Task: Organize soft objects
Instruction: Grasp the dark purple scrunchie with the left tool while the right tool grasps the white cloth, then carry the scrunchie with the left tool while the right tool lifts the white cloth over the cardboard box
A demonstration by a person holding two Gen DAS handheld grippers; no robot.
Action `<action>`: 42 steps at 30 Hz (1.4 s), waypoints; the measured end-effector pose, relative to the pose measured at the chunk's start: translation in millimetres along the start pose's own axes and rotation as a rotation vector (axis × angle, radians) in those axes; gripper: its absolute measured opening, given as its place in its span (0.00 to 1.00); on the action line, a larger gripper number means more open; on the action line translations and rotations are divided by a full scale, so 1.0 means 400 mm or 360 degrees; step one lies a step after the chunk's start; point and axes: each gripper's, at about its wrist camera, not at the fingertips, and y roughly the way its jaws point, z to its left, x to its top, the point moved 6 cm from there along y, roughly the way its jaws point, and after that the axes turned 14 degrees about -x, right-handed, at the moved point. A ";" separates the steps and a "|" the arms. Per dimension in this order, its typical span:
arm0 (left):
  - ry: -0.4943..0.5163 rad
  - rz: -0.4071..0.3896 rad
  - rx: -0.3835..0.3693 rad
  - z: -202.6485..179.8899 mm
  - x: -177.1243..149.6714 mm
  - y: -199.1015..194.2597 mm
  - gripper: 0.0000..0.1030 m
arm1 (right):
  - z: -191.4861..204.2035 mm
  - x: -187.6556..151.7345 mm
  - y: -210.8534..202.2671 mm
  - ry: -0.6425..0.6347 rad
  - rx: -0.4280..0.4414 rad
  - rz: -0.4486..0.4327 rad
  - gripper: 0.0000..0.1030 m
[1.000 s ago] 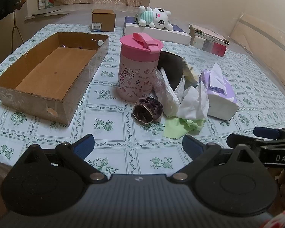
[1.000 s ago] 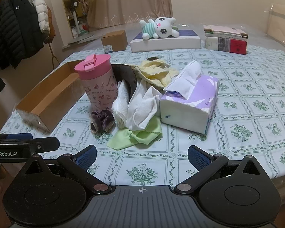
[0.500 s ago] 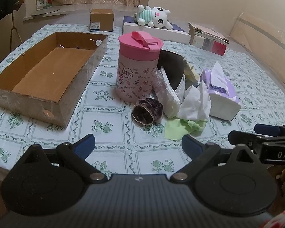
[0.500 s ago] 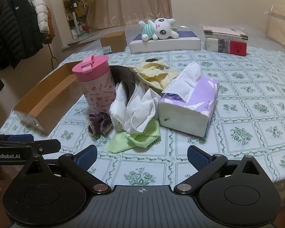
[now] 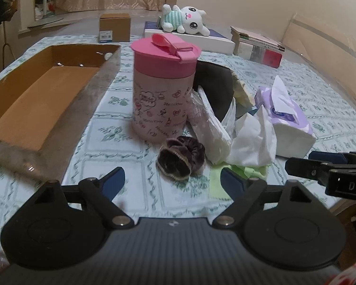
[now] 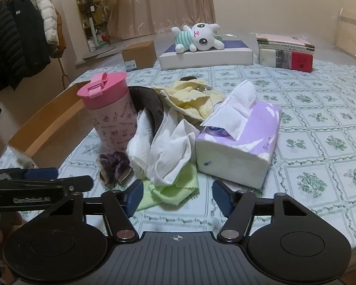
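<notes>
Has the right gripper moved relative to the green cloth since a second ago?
Yes. The right gripper has advanced toward the pile: the green cloth now lies between its fingertips, and its jaws are closing without pressing it yet.

"DAS" on right gripper

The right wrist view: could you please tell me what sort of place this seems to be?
Probably a room in a home: coats hang on a rack, a curtain covers the far side, and a stuffed toy lies beyond the table.
</notes>
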 end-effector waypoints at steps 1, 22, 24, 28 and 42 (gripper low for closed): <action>0.0017 0.0005 -0.0002 0.000 0.003 0.015 0.80 | -0.001 0.002 0.010 0.0001 0.0004 0.0002 0.58; 0.0183 0.0090 -0.0006 0.001 0.025 0.126 0.14 | 0.049 0.028 0.136 -0.0122 0.0121 0.0036 0.07; 0.0169 0.0078 -0.0007 0.005 0.029 0.105 0.13 | 0.046 0.031 0.119 -0.0125 0.0116 0.0015 0.06; 0.0144 0.0036 -0.0009 0.013 0.034 0.047 0.13 | 0.037 0.042 0.062 -0.0127 0.0102 -0.0041 0.05; 0.0108 -0.0143 0.0017 0.068 0.070 -0.171 0.13 | 0.084 0.134 -0.136 -0.0165 0.0092 -0.0308 0.05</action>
